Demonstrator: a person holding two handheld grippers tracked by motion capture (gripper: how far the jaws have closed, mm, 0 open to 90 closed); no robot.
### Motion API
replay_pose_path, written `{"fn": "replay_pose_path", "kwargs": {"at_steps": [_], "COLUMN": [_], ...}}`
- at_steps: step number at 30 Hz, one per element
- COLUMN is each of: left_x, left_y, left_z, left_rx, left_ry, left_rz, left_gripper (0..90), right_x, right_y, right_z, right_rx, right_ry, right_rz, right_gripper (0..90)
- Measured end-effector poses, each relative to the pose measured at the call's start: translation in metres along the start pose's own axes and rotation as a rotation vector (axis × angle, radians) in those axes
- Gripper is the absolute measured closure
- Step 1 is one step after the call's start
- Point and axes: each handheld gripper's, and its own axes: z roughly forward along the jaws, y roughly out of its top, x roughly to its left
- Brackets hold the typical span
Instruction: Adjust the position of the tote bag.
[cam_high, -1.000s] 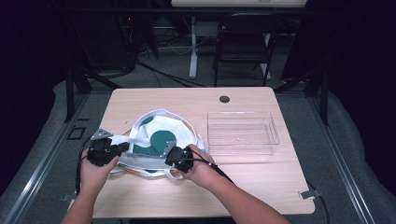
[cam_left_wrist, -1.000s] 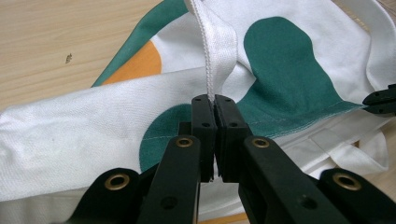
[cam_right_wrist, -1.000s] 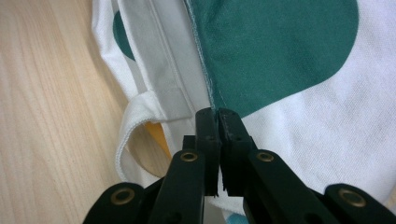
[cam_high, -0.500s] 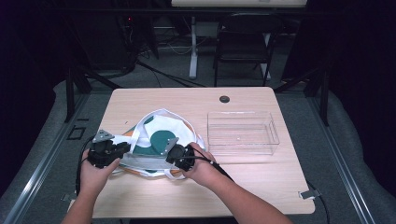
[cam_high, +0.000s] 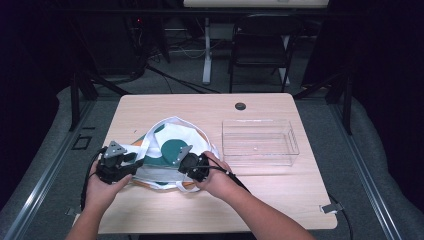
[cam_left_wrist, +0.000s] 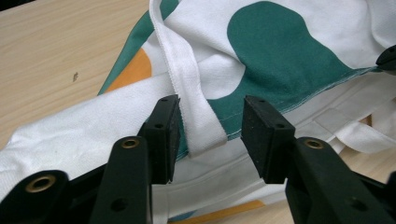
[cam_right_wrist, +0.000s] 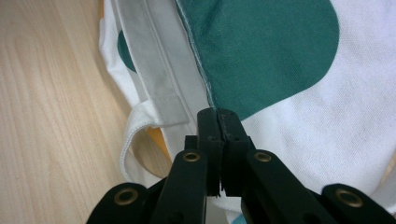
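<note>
A white tote bag (cam_high: 167, 145) with green and orange spots lies flat on the wooden table (cam_high: 200, 107). My left gripper (cam_high: 136, 162) is at the bag's left edge. Its jaws have just been opening, and in the left gripper view (cam_left_wrist: 210, 128) they stand apart. A white strap (cam_left_wrist: 194, 93) lies loose between them, and the pads do not press it. My right gripper (cam_high: 182, 162) is at the bag's near edge. In the right gripper view (cam_right_wrist: 218, 114) its jaws are shut together on the bag's cloth (cam_right_wrist: 280, 56), at the hem of a green patch.
A clear plastic box (cam_high: 260, 142) stands empty to the right of the bag. A small black round cap (cam_high: 240, 106) sits near the table's far edge. A chair (cam_high: 260, 45) and cables lie on the floor beyond the table.
Both hands have kept their places at the bag. The left gripper's jaws look wider apart than before.
</note>
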Motion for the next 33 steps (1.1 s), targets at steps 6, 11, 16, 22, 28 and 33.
{"fn": "replay_pose_path", "kwargs": {"at_steps": [6, 11, 16, 22, 28, 33], "left_x": [-0.007, -0.016, -0.022, -0.029, -0.033, -0.034], "left_y": [0.001, 0.002, 0.003, 0.003, 0.004, 0.004], "left_z": [0.002, 0.006, 0.009, 0.016, 0.023, 0.028], "left_rx": [0.002, 0.024, 0.031, 0.041, 0.057, 0.078], "left_ry": [0.007, -0.001, -0.010, -0.025, -0.025, -0.031], "left_rz": [0.077, 0.137, 0.187, 0.224, 0.247, 0.259], "left_gripper": [51.4, 50.0, 48.6, 48.3, 48.0, 48.1], "right_x": [-0.001, -0.002, -0.002, -0.002, -0.002, -0.003], "right_y": [0.000, 0.000, 0.000, 0.000, 0.000, 0.000], "right_z": [-0.001, -0.002, -0.003, -0.005, -0.006, -0.007], "right_rx": [-0.005, -0.010, -0.013, -0.020, -0.021, -0.035], "right_ry": [0.001, 0.004, 0.003, 0.001, -0.002, -0.005], "right_rz": [0.003, 0.012, 0.012, 0.014, 0.011, 0.012], "right_gripper": [89.2, 89.3, 89.3, 89.3, 89.3, 89.4]}}
